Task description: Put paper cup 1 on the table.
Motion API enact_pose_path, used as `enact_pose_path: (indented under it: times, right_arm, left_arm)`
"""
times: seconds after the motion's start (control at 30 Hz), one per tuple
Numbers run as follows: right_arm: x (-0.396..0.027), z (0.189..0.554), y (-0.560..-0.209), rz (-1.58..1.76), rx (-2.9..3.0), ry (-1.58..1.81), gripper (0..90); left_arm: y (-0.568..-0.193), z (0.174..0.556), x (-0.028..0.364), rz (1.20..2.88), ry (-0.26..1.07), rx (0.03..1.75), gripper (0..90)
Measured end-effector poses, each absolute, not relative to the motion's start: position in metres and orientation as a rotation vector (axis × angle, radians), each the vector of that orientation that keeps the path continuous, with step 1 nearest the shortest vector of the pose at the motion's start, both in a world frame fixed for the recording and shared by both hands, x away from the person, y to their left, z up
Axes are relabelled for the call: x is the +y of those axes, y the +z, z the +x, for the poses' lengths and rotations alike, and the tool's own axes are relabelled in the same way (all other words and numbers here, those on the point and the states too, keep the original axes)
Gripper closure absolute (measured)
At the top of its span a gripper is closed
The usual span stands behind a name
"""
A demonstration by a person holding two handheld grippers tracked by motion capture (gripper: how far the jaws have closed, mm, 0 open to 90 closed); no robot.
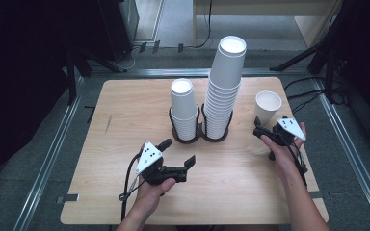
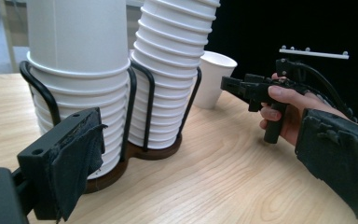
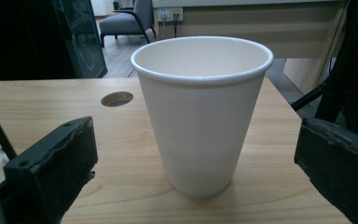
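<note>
Right gripper view, paper cup [image 3: 200, 116] upright between spread fingers [image 3: 51, 163], untouched

Setting: indoor lab or office-type test room, arranged as a recording station.

- Wooden table [image 1: 125, 115], light laminate top, one round cable hole [image 3: 117, 99] in it; centre of the high view.
- Aluminium rails [image 1: 53, 149] framing the floor around the table, left, right and far sides of the high view.
- Grey carpet floor [image 1: 24, 192], lower left.
- Black tripod legs [image 1: 313, 50], upper right; loose cables [image 1: 308, 94] beside them.
- Dark cabinet [image 1: 120, 24], upper left.
- Grey upholstered chair [image 3: 130, 21], top left of the right gripper view.
- Wall socket strip [image 3: 170, 14] on a beige desk panel [image 3: 261, 28], top of that view.
</note>
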State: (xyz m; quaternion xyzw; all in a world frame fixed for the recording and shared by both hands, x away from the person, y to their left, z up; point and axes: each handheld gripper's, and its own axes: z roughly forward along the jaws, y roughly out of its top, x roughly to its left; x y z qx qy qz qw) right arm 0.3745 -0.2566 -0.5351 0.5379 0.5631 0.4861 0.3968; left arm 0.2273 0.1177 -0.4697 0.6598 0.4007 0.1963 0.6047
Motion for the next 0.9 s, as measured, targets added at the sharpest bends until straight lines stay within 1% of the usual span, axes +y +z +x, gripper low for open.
enact_pose_path:
  times: [0.17,0.4,0.57,0.6,0.63,0.9]
  right_arm:
    - [-0.258,0.364,-0.527,1.351,1.426,1.232,0.0]
    - [-0.261,0.350,-0.507,1.353,1.395,1.290,0.0]
    - [-0.262,0.339,-0.484,1.309,1.388,1.341,0.0]
    - [-0.264,0.335,-0.475,1.304,1.381,1.372,0.0]
    - [-0.264,0.335,-0.475,1.304,1.381,1.372,0.0]
    - [-0.261,0.323,-0.431,1.265,1.360,1.479,0.0]
  left_arm:
    - [-0.471,0.229,0.114,1.537,0.461,0.927,1.4]
    - [-0.469,0.234,0.107,1.553,0.481,0.918,1.4]
    - [-0.466,0.241,0.101,1.557,0.500,0.911,1.4]
    - [-0.465,0.243,0.101,1.554,0.499,0.913,1.4]
    - [-0.464,0.245,0.100,1.550,0.501,0.917,1.4]
    - [-0.451,0.264,0.087,1.567,0.552,0.918,1.4]
